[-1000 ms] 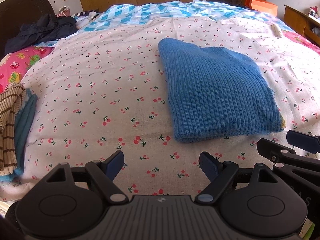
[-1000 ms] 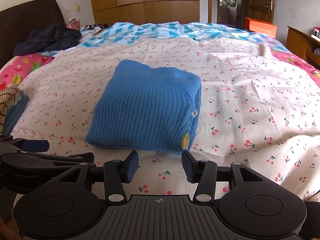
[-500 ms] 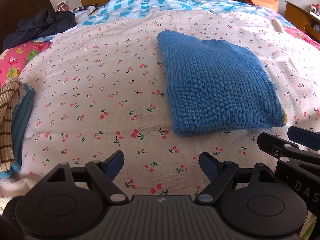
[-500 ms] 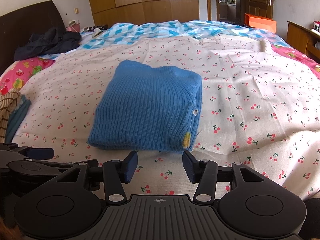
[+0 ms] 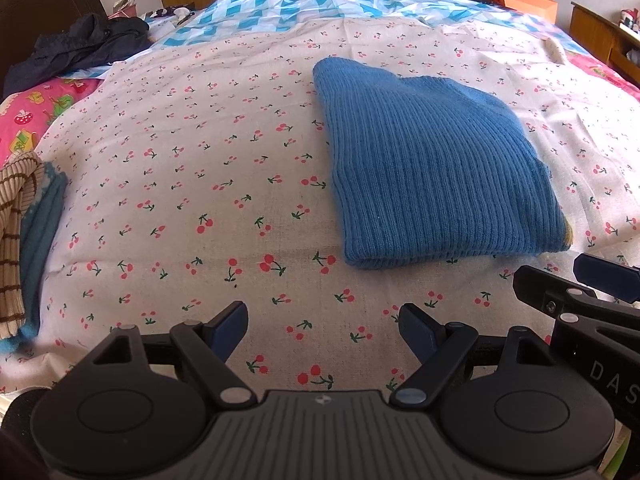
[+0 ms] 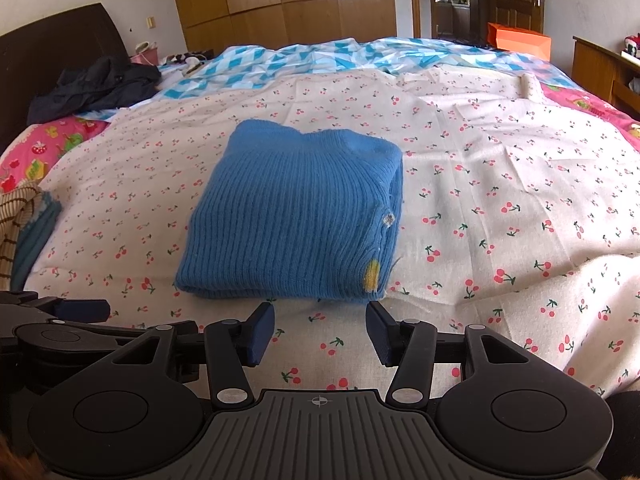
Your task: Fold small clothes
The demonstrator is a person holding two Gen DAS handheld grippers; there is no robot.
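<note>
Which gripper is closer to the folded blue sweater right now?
Right. The right gripper sits just before the blue sweater's near edge; the left gripper hangs farther back, off its left corner.

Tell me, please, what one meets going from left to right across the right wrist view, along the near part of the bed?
Striped brown garment → blue knitted sweater → bare cherry-print sheet.

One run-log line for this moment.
left gripper: open, empty | right gripper: open, empty | blue ribbed knit sweater: folded, on cherry-print sheet
</note>
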